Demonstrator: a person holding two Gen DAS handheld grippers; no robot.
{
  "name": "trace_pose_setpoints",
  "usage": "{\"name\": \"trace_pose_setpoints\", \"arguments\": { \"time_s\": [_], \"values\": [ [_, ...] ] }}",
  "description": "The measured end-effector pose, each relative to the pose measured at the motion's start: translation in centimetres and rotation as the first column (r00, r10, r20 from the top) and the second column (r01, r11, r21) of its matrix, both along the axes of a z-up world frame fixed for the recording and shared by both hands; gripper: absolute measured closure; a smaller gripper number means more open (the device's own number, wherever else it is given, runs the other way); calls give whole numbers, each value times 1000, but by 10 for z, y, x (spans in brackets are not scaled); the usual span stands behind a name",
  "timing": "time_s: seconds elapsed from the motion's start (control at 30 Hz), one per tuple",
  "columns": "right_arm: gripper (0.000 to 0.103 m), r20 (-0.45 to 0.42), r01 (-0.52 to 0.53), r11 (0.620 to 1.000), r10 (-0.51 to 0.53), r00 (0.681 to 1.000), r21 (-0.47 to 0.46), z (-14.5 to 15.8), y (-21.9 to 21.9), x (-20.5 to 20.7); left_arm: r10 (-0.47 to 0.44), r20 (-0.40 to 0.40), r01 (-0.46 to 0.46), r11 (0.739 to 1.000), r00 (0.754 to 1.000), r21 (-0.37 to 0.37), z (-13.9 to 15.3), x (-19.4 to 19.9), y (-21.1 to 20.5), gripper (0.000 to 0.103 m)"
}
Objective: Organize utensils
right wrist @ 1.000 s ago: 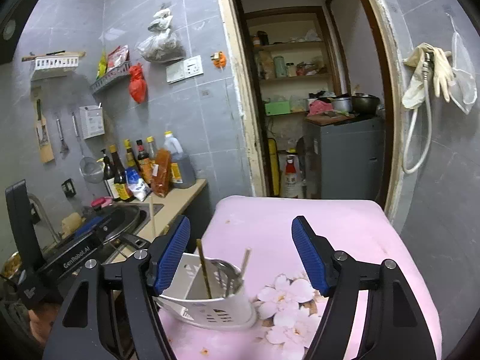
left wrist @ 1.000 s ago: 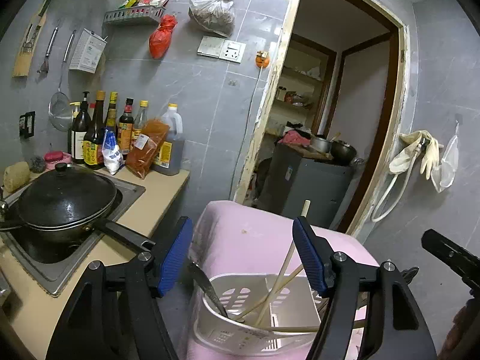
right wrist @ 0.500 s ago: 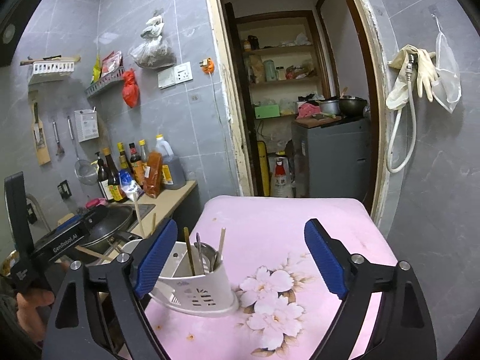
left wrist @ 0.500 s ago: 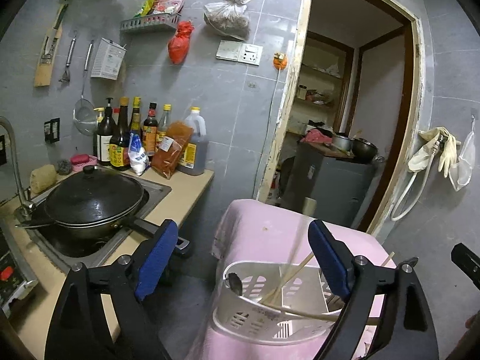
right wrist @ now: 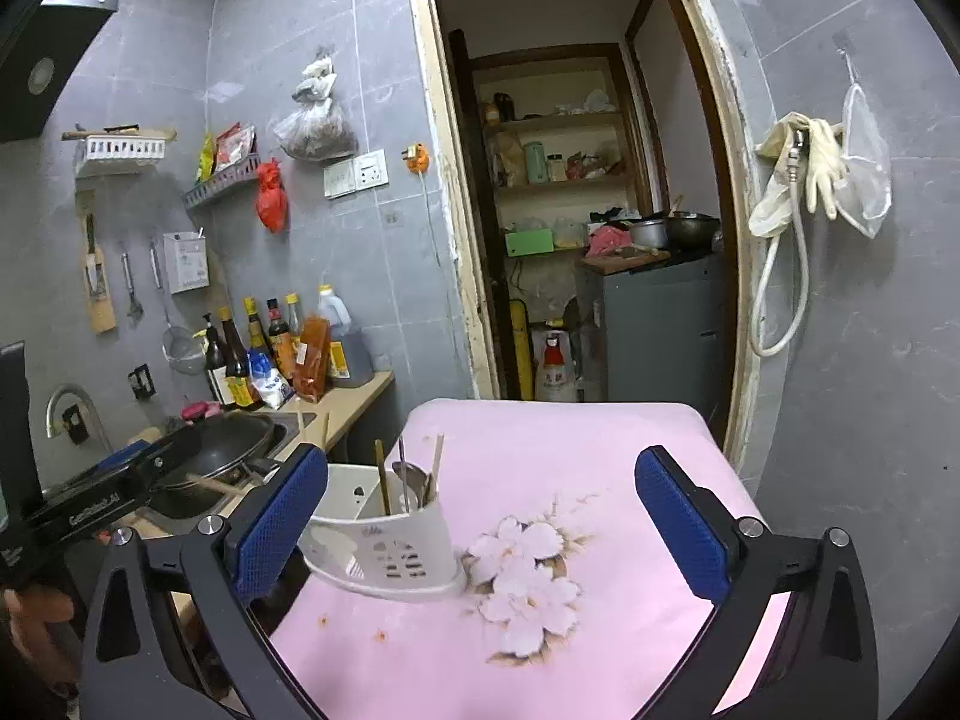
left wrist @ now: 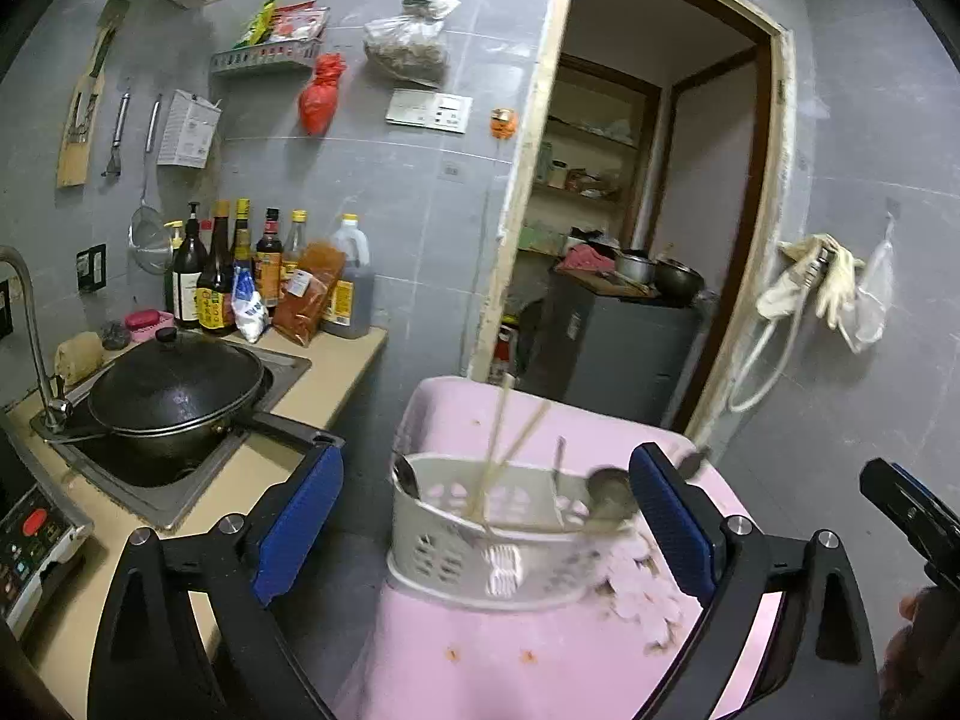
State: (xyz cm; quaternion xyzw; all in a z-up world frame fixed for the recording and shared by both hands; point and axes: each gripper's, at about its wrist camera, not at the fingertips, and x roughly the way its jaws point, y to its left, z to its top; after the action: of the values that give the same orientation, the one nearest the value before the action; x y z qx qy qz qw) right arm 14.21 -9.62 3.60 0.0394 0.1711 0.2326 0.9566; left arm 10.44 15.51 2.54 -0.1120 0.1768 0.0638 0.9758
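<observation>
A white slotted utensil basket (left wrist: 480, 546) stands on the pink flowered table (left wrist: 540, 660), near its left edge. Wooden chopsticks (left wrist: 510, 438) and metal spoons (left wrist: 606, 492) stick up from it. My left gripper (left wrist: 486, 480) faces the basket's long side. Its jaws are opening, and the basket sits just ahead of the blue pads (left wrist: 297, 516), untouched. My right gripper (right wrist: 480, 468) has the basket (right wrist: 390, 546) low on its left. Its jaws are opening too, with only the table (right wrist: 570, 438) between them. Each gripper shows at the edge of the other's view.
Left of the table runs a counter (left wrist: 336, 360) with a black lidded wok (left wrist: 174, 384) in the sink, a faucet and sauce bottles (left wrist: 240, 276). An induction cooker (left wrist: 30, 540) sits at the near left. Beyond the table are a doorway and a grey cabinet (right wrist: 654, 330).
Both grippers' jaws have spread wider. Both have drawn back from the basket, which now shows whole and farther off on the table.
</observation>
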Motion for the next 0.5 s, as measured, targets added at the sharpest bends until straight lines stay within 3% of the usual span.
{"name": "trace_pose_setpoints", "arguments": {
  "time_s": [0.5],
  "values": [
    [0, -17, -8, 997, 7, 1000, -74, -14, -42, -69, -57, -48, 59, 998, 997, 38, -9, -71, -56, 8]
  ]
}}
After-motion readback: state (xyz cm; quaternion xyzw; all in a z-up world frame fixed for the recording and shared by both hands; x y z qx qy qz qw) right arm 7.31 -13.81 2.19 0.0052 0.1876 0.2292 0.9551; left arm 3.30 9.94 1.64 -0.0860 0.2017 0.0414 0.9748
